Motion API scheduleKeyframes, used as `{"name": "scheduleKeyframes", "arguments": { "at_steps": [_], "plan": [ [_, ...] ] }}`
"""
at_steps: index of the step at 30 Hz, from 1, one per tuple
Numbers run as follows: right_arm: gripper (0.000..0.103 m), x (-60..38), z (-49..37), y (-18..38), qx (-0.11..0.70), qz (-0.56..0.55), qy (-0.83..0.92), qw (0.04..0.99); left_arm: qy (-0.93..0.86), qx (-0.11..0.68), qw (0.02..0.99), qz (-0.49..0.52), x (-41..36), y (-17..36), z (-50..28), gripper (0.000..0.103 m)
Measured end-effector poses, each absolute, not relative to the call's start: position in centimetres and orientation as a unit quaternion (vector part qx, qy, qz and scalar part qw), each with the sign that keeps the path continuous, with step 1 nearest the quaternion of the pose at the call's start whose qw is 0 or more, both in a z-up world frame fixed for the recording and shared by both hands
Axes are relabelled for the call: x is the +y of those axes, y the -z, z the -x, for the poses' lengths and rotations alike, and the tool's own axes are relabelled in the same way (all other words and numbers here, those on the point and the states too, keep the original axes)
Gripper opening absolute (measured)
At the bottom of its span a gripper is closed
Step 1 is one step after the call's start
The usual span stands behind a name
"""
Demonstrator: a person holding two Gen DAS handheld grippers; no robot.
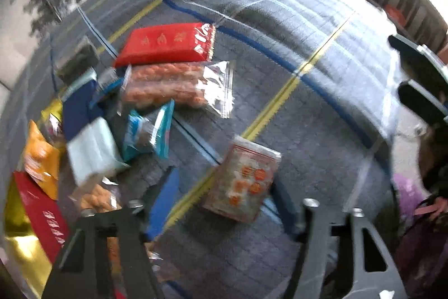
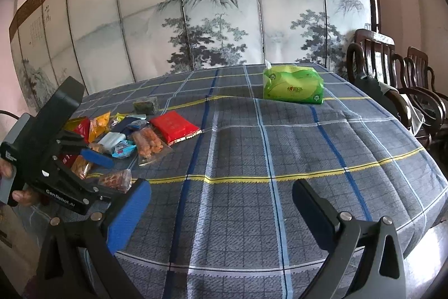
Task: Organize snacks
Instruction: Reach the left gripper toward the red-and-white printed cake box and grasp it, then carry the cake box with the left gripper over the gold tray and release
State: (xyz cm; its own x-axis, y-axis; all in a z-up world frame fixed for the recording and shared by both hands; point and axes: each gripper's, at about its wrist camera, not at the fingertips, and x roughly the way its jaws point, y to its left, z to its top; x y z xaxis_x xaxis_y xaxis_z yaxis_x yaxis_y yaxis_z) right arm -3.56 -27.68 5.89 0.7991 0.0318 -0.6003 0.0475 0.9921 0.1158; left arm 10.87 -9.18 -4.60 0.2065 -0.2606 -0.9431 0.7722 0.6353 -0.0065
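On the plaid-clothed counter (image 2: 280, 159) the snacks cluster at my left, and one clear packet of orange snacks (image 1: 243, 181) lies apart. My left gripper (image 1: 221, 206) straddles it, fingers narrowing without visible contact, so I should centre before squeezing. My right gripper (image 2: 221, 203) hangs wide and empty.

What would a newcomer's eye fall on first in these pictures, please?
Probably the bright jumble of snack packets crowded at the left edge of the blue plaid tablecloth. Next, the green tissue pack alone at the far side, before the ink-painted mountain screen.
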Motion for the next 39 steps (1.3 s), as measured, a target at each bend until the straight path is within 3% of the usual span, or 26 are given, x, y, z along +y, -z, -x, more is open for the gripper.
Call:
{"name": "scheduleKeyframes", "arguments": {
  "at_steps": [3,6,18,34,39],
  "plan": [
    [0.103,-27.7,3.5,-5.7,0.319,-0.064,0.004,0.945,0.343,0.518,0.747,-0.237,-9.1,4.5,-10.4,0.032],
    [0.103,-27.7,3.5,-5.5,0.324,-0.070,0.001,0.943,0.333,0.507,0.760,-0.235,-9.2,4.5,-9.7,0.027],
    [0.103,-27.6,3.6,-5.2,0.330,-0.084,-0.001,0.940,0.220,0.503,0.817,-0.178,-8.5,2.5,-5.1,0.026],
    [0.103,-26.4,3.6,-1.6,0.386,-0.114,-0.001,0.915,0.147,0.505,0.838,-0.145,-7.1,2.1,-4.6,0.026],
    [0.103,-24.8,4.1,-1.1,0.387,-0.071,0.010,0.919,0.135,0.504,0.842,-0.140,-6.8,2.2,-4.5,0.026]
  ]
}}
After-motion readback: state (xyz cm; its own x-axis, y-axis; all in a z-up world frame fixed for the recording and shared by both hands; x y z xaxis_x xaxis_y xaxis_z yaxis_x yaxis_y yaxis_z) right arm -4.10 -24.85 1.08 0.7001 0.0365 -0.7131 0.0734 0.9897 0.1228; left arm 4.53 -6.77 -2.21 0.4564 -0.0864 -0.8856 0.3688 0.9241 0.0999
